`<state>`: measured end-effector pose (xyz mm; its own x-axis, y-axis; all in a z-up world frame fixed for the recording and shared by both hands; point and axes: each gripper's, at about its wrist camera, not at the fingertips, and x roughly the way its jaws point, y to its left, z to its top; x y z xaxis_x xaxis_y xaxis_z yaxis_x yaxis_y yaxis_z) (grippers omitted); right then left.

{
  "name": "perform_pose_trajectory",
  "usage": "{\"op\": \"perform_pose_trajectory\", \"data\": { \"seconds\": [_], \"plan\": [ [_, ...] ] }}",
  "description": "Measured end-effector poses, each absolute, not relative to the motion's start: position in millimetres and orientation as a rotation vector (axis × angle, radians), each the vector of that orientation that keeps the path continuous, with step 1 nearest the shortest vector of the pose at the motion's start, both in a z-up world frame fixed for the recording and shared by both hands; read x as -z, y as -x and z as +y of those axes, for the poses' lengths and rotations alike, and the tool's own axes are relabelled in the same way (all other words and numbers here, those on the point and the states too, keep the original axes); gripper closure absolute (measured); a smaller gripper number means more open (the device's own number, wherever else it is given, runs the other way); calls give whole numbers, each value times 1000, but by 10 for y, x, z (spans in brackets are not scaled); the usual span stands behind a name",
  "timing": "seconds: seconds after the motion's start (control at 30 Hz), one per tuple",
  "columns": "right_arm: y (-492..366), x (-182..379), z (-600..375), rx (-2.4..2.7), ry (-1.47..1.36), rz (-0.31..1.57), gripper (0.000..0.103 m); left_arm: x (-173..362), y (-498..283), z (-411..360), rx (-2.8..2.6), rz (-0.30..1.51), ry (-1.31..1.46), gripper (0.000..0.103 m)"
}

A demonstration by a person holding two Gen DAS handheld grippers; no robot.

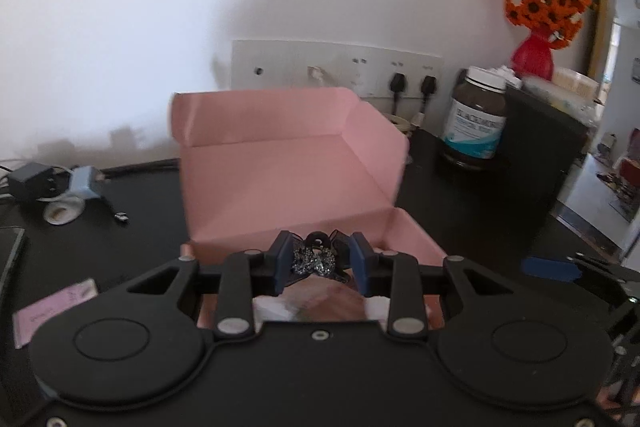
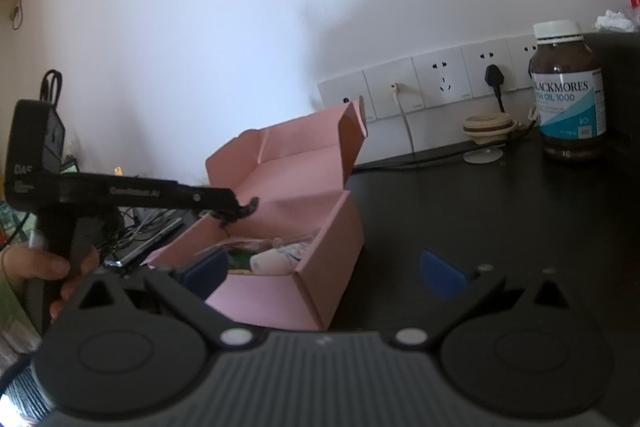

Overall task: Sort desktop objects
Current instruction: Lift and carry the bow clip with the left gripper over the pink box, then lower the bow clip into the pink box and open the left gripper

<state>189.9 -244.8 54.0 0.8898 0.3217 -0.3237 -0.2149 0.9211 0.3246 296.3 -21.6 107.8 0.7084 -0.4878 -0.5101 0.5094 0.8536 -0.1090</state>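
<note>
Wall sockets (image 2: 440,83), orange flowers (image 1: 544,3) in red vase (image 1: 534,57)

A home: black desk (image 2: 500,211), wall sockets (image 2: 440,83), flower vase (image 1: 534,57).

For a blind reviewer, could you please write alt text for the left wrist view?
The left gripper holds a black glittery hair clip over an open pink box on a dark desk. A brown supplement bottle stands behind, right.
</note>
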Motion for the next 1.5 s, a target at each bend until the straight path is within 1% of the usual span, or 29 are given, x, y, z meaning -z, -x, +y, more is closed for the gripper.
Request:
{"op": "perform_pose_trajectory", "data": {
  "seconds": [0.23,0.47,0.9,1.03,1.33,1.43,1.47,1.5],
  "plan": [
    [-1877,-545,-2431,-288,-274,371,1,-948,-2840,-248,568,597,-105,71],
    [-1873,-542,-2431,-289,-272,368,1,-820,-2939,-187,550,654,-76,71],
    [-1891,-530,-2431,-289,-275,373,1,-756,-3021,-295,545,680,-108,71],
    [-1898,-526,-2431,-290,-277,377,1,-744,-3042,-318,542,685,-117,69],
    [-1907,-523,-2439,-291,-283,381,1,-728,-3037,-340,540,669,-132,69],
    [-1905,-523,-2442,-291,-286,383,1,-751,-3009,-314,544,656,-120,62],
    [-1904,-523,-2442,-291,-285,383,1,-761,-2998,-306,544,651,-123,56],
    [-1903,-523,-2442,-292,-285,382,1,-773,-2983,-295,542,643,-125,45]
  ]
}}
